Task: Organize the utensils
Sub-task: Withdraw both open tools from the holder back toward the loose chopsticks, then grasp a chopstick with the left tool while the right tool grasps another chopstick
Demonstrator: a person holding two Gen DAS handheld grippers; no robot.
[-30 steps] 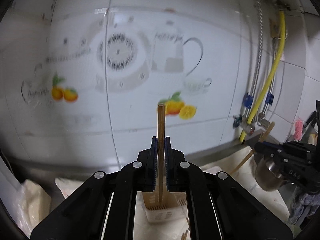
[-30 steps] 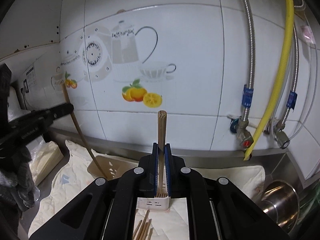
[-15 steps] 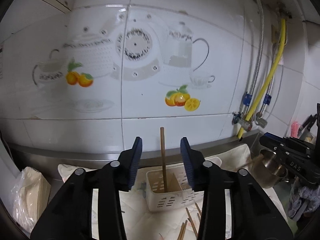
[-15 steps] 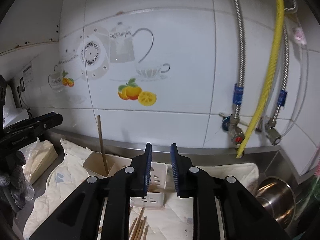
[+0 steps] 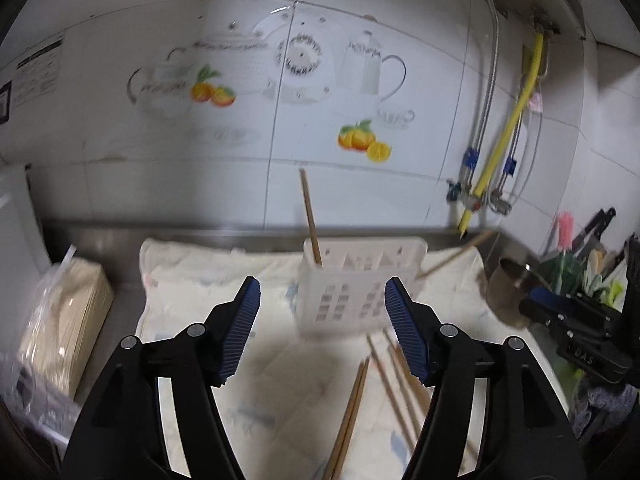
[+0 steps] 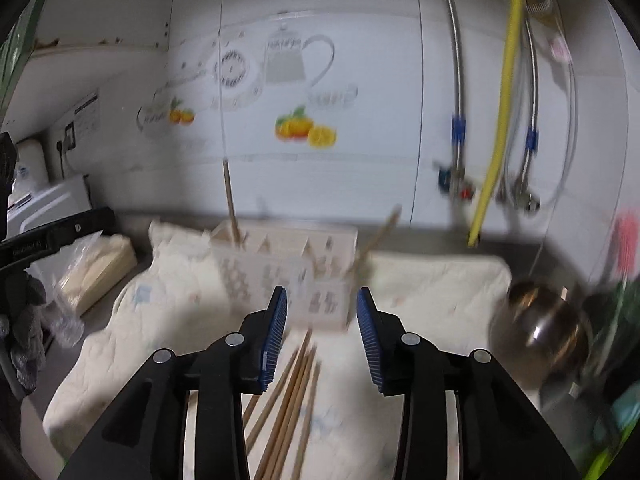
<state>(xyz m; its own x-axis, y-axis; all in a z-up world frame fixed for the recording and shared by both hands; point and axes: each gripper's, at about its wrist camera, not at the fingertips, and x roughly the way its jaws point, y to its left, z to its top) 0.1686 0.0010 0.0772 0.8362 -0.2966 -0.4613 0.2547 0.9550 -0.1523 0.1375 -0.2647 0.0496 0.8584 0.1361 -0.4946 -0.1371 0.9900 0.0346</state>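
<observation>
Fingers of the left gripper [image 5: 322, 328] and right gripper [image 6: 322, 334] are spreading, grasping nothing. Beyond them a white basket [image 5: 356, 288] holds two leaning chopsticks [image 5: 310, 216]; loose chopsticks [image 6: 294, 392] lie nearer on a quilted cloth [image 6: 432, 280], below the tiled wall [image 5: 280, 140].

"DAS" on right claw [image 5: 576, 332] — rest illegible

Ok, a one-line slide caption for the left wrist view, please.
Left gripper, jaws opening and empty, faces the white utensil caddy holding one upright chopstick; loose chopsticks lie on the cloth.
</observation>
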